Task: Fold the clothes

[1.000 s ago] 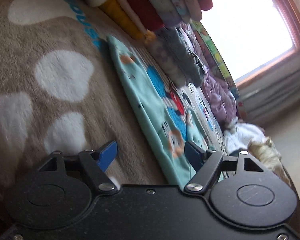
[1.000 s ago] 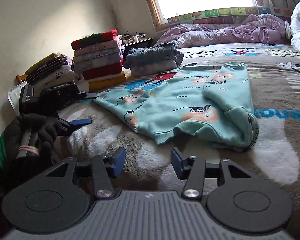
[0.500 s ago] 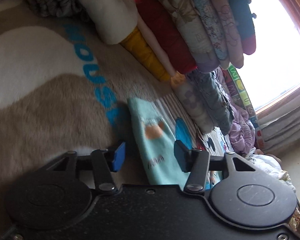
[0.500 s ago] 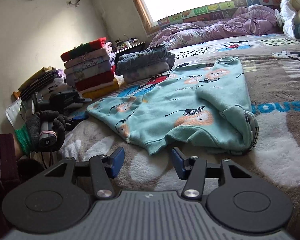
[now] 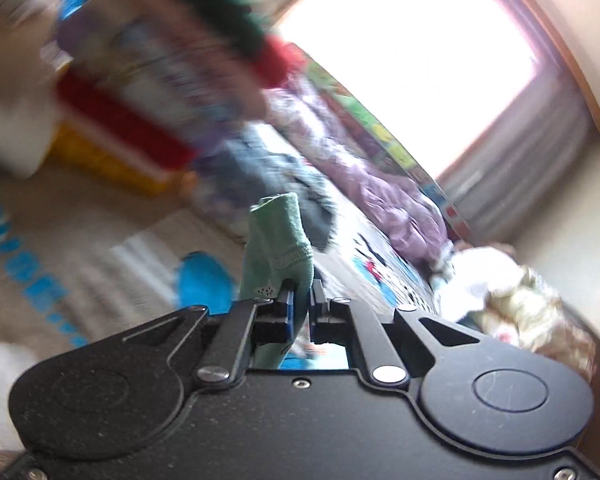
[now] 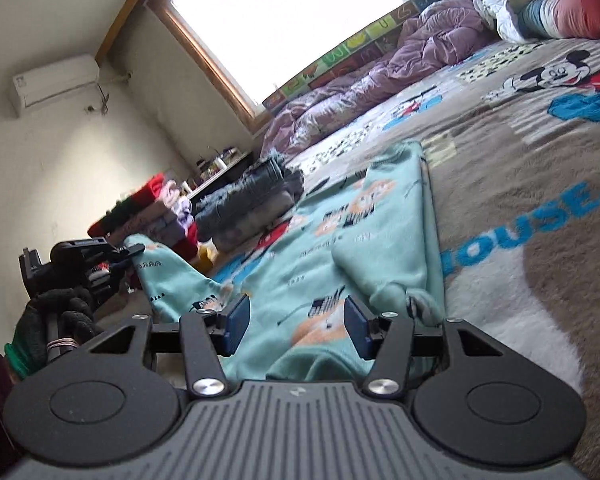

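Observation:
A mint-green sweatshirt (image 6: 340, 240) with cartoon prints lies spread on the brown blanket (image 6: 540, 184). My left gripper (image 5: 302, 304) is shut on the sweatshirt's cuff (image 5: 280, 248), which sticks up between the fingers. In the right wrist view that left gripper (image 6: 134, 250) is at the far left, held by a gloved hand (image 6: 56, 316), lifting the sleeve (image 6: 160, 276) off the blanket. My right gripper (image 6: 296, 326) is open, low over the sweatshirt's near hem, with the fabric showing between its blue pads (image 6: 236, 324).
Stacks of folded clothes (image 6: 156, 216) and folded jeans (image 6: 256, 192) stand at the back left. A purple quilt (image 6: 380, 88) lies under the window. Pillows and bedding (image 6: 540, 4) sit at the far right. The left wrist view is motion-blurred.
My left gripper went from open to shut on the sleeve cuff and raised it. My right gripper moved forward and low over the sweatshirt's hem, staying open.

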`<state>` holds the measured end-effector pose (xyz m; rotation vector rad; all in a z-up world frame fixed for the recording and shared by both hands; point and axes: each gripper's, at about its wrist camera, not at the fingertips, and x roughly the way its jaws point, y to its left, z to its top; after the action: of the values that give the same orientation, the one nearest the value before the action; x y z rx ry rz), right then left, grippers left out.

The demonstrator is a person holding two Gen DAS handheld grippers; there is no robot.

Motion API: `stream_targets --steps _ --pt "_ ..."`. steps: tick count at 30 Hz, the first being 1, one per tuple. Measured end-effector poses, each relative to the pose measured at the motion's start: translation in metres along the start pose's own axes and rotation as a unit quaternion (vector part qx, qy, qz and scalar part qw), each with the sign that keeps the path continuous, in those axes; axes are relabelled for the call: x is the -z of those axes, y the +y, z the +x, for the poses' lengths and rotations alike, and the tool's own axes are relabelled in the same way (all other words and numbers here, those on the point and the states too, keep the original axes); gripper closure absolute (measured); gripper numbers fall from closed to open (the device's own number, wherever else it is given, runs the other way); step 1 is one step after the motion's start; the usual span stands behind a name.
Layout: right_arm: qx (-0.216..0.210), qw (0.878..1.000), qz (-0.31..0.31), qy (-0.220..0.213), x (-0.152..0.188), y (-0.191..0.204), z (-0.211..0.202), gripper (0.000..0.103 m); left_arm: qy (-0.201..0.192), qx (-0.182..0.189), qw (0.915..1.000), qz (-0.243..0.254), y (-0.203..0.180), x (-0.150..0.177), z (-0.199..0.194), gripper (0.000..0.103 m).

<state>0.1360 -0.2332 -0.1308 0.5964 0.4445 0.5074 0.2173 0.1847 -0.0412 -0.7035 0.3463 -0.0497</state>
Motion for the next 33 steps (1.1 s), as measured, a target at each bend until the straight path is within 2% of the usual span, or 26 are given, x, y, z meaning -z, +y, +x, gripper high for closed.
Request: stream_targets --steps 4,8,11,15,22,24,31,33 --pt "-0.006 0.999 0.027 -0.027 -0.008 -0.01 -0.009 0.05 0.006 0.03 0.998 0.055 -0.061 0.01 0.006 0.099" --pt "-0.01 0.995 0.076 -0.058 -0.015 -0.028 -0.02 0.05 0.018 0.048 0.9924 0.112 -0.118 0.027 0.02 0.099" --pt "-0.015 0.989 0.125 -0.08 -0.018 -0.045 -0.029 0.05 0.028 0.059 0.986 0.153 -0.155 0.045 0.031 0.099" --pt "-0.022 0.974 0.197 -0.109 -0.02 -0.073 -0.041 0.05 0.05 0.073 0.9747 0.205 -0.196 0.077 0.044 0.099" --pt "-0.023 0.947 0.282 -0.153 -0.019 -0.113 -0.061 0.05 0.092 0.077 0.9465 0.3 -0.247 0.152 0.073 0.099" --pt "-0.023 0.943 0.29 -0.162 -0.02 -0.121 -0.065 0.05 0.106 0.077 0.9392 0.317 -0.253 0.174 0.079 0.099" --pt "-0.023 0.927 0.324 -0.189 -0.018 -0.146 -0.079 0.05 0.15 0.067 0.9056 0.391 -0.264 0.247 0.102 0.099" --pt "-0.018 0.928 0.323 -0.185 -0.019 -0.148 -0.079 0.049 0.164 0.063 0.8986 0.402 -0.263 0.261 0.108 0.099"
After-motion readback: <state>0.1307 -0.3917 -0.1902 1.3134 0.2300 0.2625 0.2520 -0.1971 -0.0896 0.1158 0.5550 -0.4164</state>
